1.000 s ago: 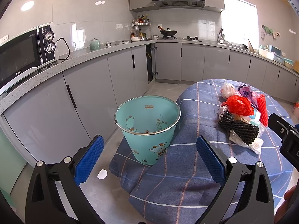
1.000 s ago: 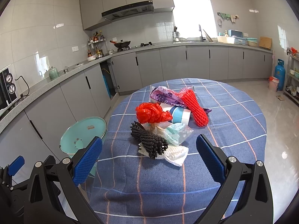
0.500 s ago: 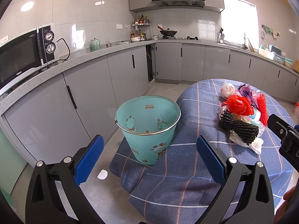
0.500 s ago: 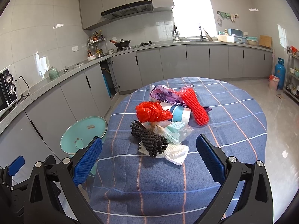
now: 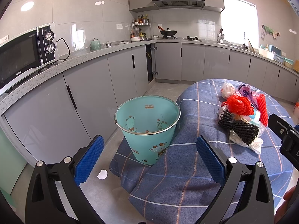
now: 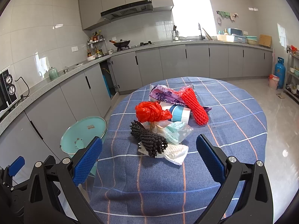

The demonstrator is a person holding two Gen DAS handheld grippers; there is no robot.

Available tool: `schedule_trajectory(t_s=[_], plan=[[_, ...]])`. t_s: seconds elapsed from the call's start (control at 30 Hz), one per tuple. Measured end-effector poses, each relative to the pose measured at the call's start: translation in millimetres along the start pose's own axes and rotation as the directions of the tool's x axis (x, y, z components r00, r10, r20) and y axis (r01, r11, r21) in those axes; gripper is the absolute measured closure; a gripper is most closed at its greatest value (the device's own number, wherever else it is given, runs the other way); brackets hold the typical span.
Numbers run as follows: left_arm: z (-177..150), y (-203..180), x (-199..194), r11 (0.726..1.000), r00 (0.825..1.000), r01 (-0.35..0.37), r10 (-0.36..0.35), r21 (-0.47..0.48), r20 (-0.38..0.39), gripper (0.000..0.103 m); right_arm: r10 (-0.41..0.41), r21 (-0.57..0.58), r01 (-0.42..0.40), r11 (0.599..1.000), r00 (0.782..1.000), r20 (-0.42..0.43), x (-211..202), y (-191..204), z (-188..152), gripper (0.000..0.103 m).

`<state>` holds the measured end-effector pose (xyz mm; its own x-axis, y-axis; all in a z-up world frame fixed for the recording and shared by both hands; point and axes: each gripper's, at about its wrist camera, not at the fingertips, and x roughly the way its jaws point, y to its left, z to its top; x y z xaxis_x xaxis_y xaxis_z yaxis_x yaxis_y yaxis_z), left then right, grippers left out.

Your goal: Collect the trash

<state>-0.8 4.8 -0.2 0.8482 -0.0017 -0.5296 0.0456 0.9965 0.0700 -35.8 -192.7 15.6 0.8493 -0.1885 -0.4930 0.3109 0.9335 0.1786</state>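
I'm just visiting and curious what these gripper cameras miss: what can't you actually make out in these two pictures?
- Teal bin: in the right wrist view the tablecloth and the right gripper hide its lower body.
- Bin floor: the left wrist view shows only the inner wall; the near rim blocks the bottom.
- Trash pile: what lies under the black net is covered.
- Spice bottles: too small to read.
- Left gripper: open.

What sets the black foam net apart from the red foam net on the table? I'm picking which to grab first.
The black foam net is bunched and flared, lying nearest the right claw; the red foam net is a straight tube, farther back. The black one rests on white paper; the red one lies across a purple bag. Both are mesh sleeves in one pile.
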Motion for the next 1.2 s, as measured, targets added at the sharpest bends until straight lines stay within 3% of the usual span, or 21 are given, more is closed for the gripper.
schedule_trajectory(t_s=[0.53, 0.73, 1.2], plan=[[-2, -2, 7, 1.000, 1.000, -0.002, 0.002, 0.001, -0.017, 0.006, -0.047, -0.024, 0.045, 0.999, 0.998, -0.051, 18, -6, -1, 0.004], [-6, -10, 11, 0.999, 0.999, 0.036, -0.036, 0.016, -0.008, 0.006, -0.075, -0.019, 0.073, 0.997, 0.993, -0.086, 36, -18, -1, 0.004], [-16, -40, 40, 0.994, 0.993, 0.097, -0.094, 0.053, -0.066, 0.006, -0.125, -0.029, 0.122, 0.992, 0.986, -0.111, 67, -41, 1, 0.004]])
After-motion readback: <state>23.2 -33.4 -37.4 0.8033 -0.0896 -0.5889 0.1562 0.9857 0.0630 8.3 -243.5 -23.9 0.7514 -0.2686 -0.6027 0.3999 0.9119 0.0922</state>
